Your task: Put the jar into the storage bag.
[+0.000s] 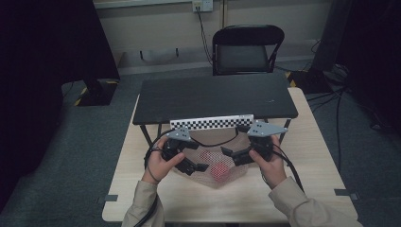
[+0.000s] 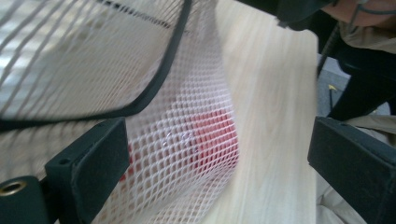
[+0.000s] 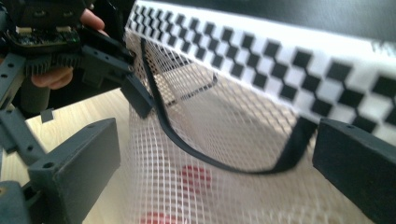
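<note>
With both the left gripper (image 1: 202,166) and right gripper (image 1: 227,152) spread wide and pinching nothing, the mesh bag (image 1: 213,163) between them risked sagging and spilling its red fruit (image 1: 219,172).

The light wooden table (image 1: 312,156) is viewed from above, facing forward. The white mesh bag (image 2: 187,154) is viewed closely by both gripper views.

Lab or test room, set up for recording: pale wooden table (image 1: 312,142) on grey carpet (image 1: 71,142); black board (image 1: 213,97) raised on legs above it; checkerboard calibration strip (image 1: 212,122) along the board's front edge. Dark curtains (image 1: 42,42) at both sides; folding chair (image 1: 248,49) by a bare wall; wall socket (image 1: 202,5) with a cable; loose cables (image 1: 338,90) on the floor at right.
</note>
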`<state>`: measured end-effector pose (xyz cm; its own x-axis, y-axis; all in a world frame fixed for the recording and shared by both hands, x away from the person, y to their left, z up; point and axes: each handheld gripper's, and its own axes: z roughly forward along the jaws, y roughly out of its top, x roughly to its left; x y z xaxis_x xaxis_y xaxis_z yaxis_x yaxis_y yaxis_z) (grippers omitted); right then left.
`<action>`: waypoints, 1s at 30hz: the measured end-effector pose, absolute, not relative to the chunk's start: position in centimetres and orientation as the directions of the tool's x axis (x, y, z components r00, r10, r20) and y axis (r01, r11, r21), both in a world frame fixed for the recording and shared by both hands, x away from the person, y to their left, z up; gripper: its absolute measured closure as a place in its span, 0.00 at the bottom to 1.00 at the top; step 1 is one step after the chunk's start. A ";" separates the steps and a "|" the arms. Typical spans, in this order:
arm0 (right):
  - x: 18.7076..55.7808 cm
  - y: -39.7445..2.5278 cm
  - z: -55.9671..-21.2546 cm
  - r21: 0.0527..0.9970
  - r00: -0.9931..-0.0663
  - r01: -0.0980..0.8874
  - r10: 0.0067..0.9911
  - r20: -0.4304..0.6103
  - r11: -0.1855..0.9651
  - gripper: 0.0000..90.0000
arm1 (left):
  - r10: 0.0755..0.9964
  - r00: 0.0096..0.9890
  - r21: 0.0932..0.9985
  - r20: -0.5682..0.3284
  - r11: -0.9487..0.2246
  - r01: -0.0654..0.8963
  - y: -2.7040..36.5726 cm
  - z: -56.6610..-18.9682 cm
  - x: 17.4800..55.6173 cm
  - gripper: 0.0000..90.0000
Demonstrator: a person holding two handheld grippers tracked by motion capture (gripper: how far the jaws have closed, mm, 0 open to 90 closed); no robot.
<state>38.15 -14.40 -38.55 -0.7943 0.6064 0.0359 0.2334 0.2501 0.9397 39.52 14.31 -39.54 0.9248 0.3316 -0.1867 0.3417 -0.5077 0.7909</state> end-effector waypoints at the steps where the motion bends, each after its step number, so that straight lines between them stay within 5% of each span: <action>1: 38.2 -14.6 -38.8 0.937 -0.793 0.239 0.608 0.036 0.256 0.00 | 0.335 0.923 0.788 -0.189 -0.510 0.346 14.4 -39.7 39.6 0.06; 30: 37.8 -19.3 -43.6 0.865 -0.762 0.365 0.644 0.065 0.345 0.01 | 0.379 0.904 0.759 -0.198 -0.524 0.386 16.9 -44.3 40.6 0.04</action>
